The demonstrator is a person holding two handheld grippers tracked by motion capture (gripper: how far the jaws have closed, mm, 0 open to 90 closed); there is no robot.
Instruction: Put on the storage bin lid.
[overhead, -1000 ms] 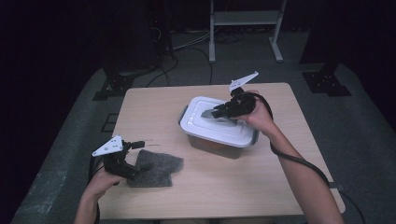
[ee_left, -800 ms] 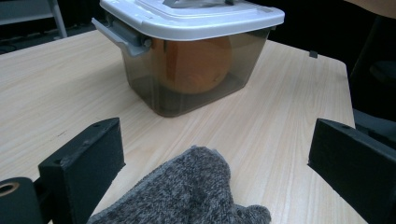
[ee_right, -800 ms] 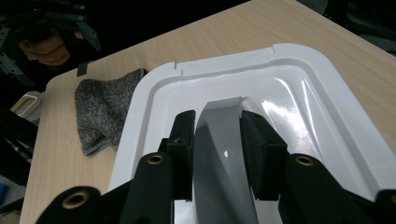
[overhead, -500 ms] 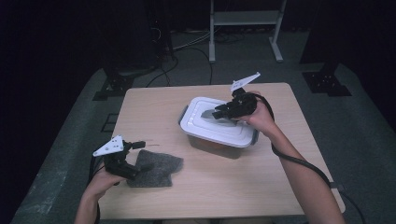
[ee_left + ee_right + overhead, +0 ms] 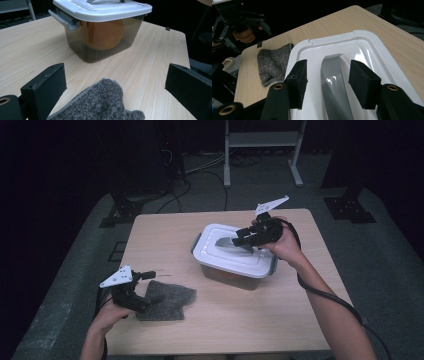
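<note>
Black foam pads of the right gripper (image 5: 328, 83) stand apart on either side of the grey handle (image 5: 334, 85) without pressing it; these jaws have just been opening, and sat tighter on the handle a second earlier. Around them spreads the white lid (image 5: 235, 251) of the box (image 5: 100, 37), centre frame, an orange thing (image 5: 103, 35) inside. Lower left, the left gripper (image 5: 145, 287) gapes wide over the grey cloth (image 5: 167, 300), unmoved since before.

A light wooden rectangular table (image 5: 260, 320) stands on grey carpeted floor (image 5: 380, 250). Behind it rises a white metal shelf frame (image 5: 262, 140), with black cables (image 5: 200, 167) (loosely tangled) and dark stand feet (image 5: 122, 215) nearby.
</note>
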